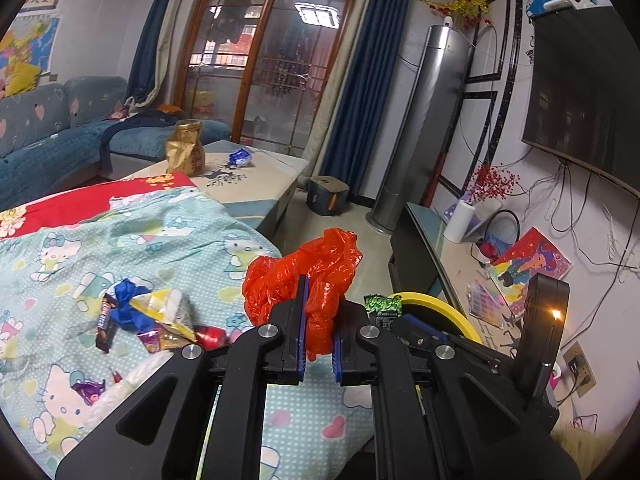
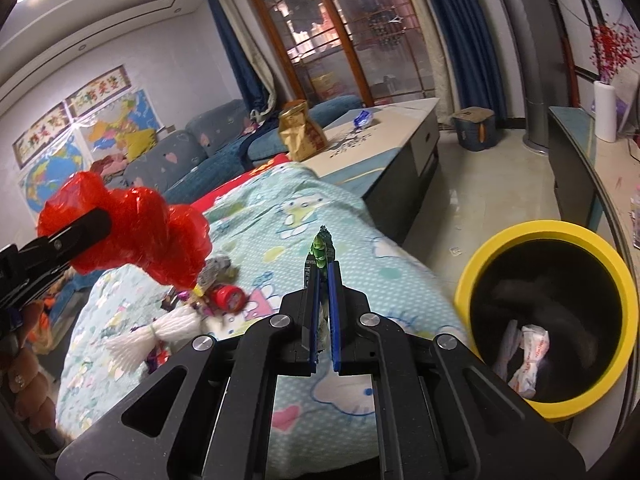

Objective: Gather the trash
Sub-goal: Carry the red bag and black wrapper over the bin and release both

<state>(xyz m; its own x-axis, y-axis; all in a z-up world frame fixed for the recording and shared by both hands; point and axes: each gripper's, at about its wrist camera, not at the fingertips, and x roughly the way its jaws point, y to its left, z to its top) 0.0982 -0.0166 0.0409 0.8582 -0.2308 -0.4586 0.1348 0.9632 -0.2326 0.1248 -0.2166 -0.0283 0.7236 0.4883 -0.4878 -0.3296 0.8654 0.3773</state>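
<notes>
My left gripper [image 1: 319, 320] is shut on a crumpled red plastic bag [image 1: 308, 272] and holds it above the Hello Kitty quilt [image 1: 120, 248]; the bag also shows in the right wrist view [image 2: 132, 224]. My right gripper [image 2: 324, 276] is shut on a green and black wrapper [image 2: 322, 250], edge-on between the pads, over the quilt's edge; the wrapper shows in the left wrist view [image 1: 382, 306]. A yellow-rimmed black bin [image 2: 548, 320] stands on the floor to the right, with white crumpled paper [image 2: 524, 356] inside. Several wrappers [image 1: 148, 320] lie on the quilt.
A red cap [image 2: 228, 298] and white foam netting [image 2: 160, 336] lie on the quilt. A coffee table [image 2: 384, 128] behind holds a gold bag [image 2: 300, 132] and a blue wrapper [image 2: 362, 118]. A TV cabinet [image 2: 580, 168] runs along the right wall. A sofa [image 1: 48, 132] stands at the far left.
</notes>
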